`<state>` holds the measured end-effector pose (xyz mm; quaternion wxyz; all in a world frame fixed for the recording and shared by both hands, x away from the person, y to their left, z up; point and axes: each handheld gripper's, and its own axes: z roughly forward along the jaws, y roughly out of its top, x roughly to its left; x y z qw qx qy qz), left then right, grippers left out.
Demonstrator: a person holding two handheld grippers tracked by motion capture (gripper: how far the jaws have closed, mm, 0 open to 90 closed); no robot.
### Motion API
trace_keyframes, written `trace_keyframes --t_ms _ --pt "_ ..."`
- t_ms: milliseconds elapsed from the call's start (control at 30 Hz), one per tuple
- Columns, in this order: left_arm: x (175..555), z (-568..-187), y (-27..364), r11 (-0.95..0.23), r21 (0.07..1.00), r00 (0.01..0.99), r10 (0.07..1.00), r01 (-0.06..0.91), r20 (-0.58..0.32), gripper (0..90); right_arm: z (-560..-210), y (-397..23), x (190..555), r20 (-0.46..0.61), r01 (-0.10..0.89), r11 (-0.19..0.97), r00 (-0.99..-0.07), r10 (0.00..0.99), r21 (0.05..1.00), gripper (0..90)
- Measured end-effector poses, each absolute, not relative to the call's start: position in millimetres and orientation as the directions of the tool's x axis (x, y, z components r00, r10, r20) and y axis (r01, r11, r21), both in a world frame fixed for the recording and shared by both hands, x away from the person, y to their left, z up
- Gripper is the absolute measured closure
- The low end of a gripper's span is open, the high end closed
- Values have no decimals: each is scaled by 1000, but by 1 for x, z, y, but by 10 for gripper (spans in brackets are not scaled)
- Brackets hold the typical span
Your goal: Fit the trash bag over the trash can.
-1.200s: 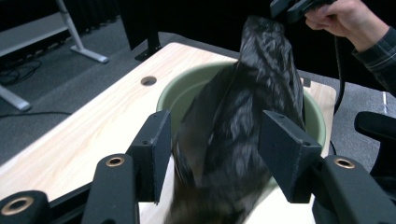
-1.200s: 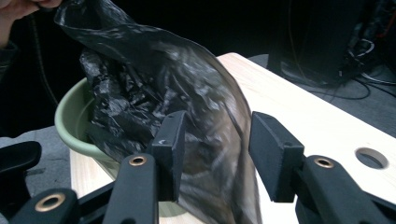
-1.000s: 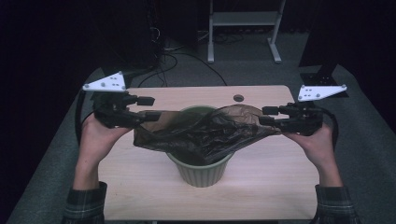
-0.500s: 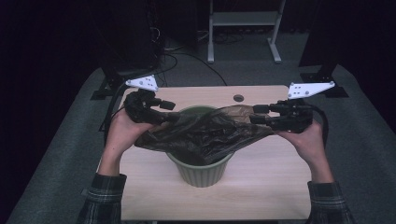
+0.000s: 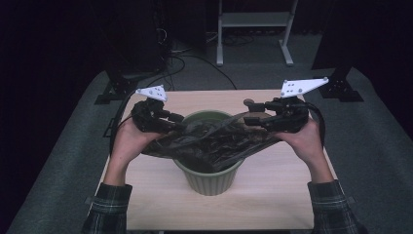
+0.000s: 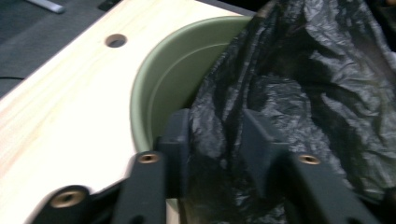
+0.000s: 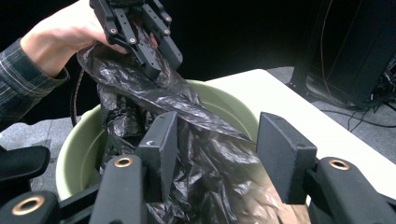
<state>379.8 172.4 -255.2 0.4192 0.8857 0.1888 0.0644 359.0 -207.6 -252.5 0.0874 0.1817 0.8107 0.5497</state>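
Now the left tongs (image 5: 170, 119) have been closing and pinch a fold of the black bin bag (image 5: 214, 144), stretched over the green bucket (image 5: 209, 178) toward the right tongs (image 5: 251, 114), which have been opening and stand parted around its other edge.

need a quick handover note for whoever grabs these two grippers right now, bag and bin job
Left gripper: jaws have just been closing, with a fold of the black plastic bag between them at the near-left rim of the green bin; it looks pinched.
Right gripper: jaws have just been opening; bag film lies against one jaw, the other stands clear, so no grip.
Things: the bin stands upright at mid table. The bag is stretched across its mouth, partly sagging inside.
Done: bag brought over the bin, left edge caught.
Left: regrip the right edge, spread the bag open and, probably, fold its edge over the rim all round.
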Motion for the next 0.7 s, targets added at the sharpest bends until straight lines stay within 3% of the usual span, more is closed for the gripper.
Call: trace_keyframes --t_ms 133,267,333,500,700 --pt "382 -257 175 -584 756 911 410 297 -42 480 -252 -206 359 58 197 327 -920 388 924 472" --pt "382 -262 178 -587 748 913 404 310 -62 464 -252 -208 360 55 198 333 -917 394 922 471" --pt "382 -264 178 -601 736 914 401 311 -59 501 -252 -210 360 55 200 328 -914 402 923 470" --pt "379 -264 178 -611 734 927 370 296 -66 879 -250 -217 362 60 204 309 -906 419 929 470" --pt "372 -261 180 -602 751 930 364 273 -46 899 -247 -224 373 64 219 301 -890 452 928 473"
